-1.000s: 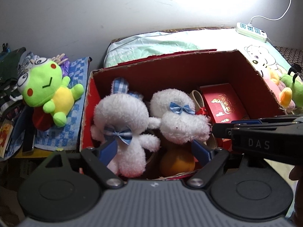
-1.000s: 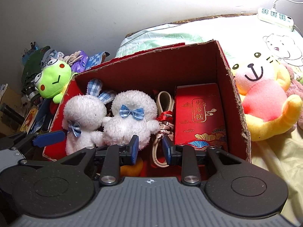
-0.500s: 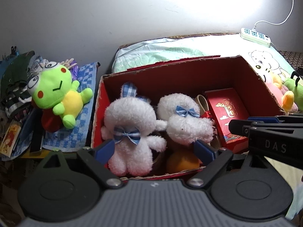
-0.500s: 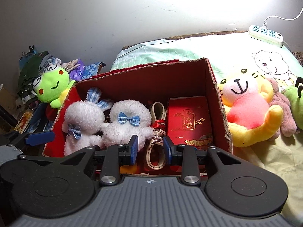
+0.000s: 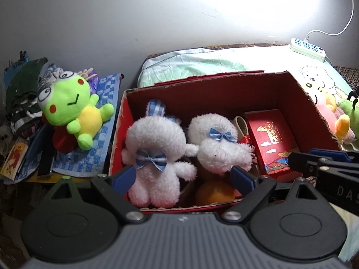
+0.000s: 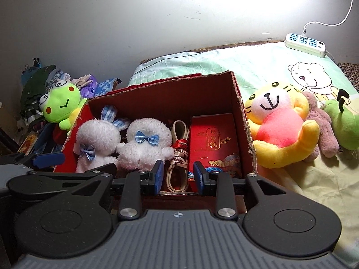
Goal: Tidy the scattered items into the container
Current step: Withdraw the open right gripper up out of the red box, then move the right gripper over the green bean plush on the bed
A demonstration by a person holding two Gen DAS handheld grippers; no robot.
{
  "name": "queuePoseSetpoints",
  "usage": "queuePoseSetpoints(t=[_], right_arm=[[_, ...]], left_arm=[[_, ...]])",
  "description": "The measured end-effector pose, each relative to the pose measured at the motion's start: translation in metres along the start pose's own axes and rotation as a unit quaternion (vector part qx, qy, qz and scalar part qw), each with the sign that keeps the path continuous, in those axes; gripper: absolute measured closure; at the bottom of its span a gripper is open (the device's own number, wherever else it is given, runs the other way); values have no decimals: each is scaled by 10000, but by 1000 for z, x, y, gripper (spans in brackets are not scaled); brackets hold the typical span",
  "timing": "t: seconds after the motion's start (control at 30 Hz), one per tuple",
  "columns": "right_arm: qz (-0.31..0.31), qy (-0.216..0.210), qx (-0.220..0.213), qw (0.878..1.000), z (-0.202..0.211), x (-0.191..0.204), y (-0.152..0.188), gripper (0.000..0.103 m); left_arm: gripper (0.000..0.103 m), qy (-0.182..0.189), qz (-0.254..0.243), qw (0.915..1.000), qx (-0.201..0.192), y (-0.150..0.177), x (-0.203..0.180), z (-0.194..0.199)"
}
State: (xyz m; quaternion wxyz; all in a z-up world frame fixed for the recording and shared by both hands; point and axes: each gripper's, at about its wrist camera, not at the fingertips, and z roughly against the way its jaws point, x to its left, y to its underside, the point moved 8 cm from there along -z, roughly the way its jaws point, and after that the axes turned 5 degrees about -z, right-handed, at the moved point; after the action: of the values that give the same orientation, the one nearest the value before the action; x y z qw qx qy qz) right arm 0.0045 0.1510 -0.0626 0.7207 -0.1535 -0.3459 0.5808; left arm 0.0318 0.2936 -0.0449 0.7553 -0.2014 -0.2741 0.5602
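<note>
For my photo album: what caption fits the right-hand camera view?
Two white plush rabbits packed in a red box; yellow bear waits outside.

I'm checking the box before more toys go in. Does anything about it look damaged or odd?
Yes. The red cardboard box has a ragged, torn right rim, with brown cardboard showing along the edge. Inside, the two white plush rabbits lie slumped against each other. Nothing looks spilled.

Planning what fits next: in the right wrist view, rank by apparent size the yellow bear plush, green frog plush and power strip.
1. Yellow bear plush
2. Green frog plush, though it is farther away and partly hidden by the box
3. Power strip, farthest away
</note>
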Motion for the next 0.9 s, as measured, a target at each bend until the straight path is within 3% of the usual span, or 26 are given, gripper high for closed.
queuePoseSetpoints(t=[0.27, 0.4, 0.9], right_arm=[[-122, -37, -244, 9996, 19, -19, -8, 70], [-277, -27, -302, 9992, 29, -43, -13, 69], [-795, 312, -237, 9961, 63, -192, -27, 69]], left_arm=[[9, -130, -212, 9986, -469, -15, -24, 23], [9, 4, -264, 9983, -514, -22, -48, 27], [11, 443, -776, 9935, -703, -53, -197, 43]])
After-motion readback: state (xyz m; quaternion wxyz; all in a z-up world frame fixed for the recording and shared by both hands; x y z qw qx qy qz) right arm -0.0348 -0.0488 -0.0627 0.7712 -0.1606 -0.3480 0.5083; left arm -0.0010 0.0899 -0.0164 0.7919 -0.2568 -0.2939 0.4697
